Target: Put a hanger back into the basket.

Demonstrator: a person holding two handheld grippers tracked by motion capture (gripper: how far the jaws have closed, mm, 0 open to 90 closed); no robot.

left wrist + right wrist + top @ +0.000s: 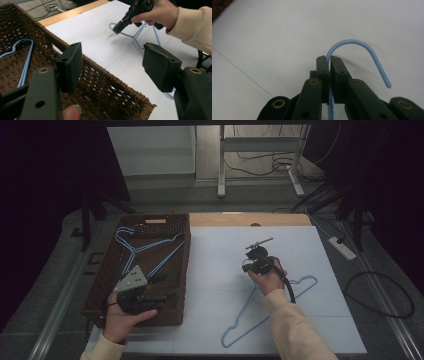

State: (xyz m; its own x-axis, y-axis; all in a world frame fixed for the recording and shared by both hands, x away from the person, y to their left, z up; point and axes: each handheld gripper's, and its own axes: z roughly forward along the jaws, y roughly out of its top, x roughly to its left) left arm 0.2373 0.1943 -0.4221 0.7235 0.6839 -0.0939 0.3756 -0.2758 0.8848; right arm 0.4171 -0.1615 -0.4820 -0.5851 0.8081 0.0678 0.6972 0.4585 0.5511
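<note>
The right gripper is clamping its jaws on the neck of a light blue wire clothes hanger, just below the curved hook that is arching out past the tips. The grip sits at the neck probably because the thin wire is easiest to pinch there and the triangular body can swing freely beneath it. The hanger's body is lying flat on the white foam-covered surface, toward the person's side, with the right hand resting over its upper end.

The left gripper is hovering over the near corner of the brown woven wicker basket with its jaws standing wide apart and nothing between them. It appears to be waiting there to help guide the piece in. Other blue wire hangers are already lying inside the basket, which suggests that this one is heading there too.
</note>
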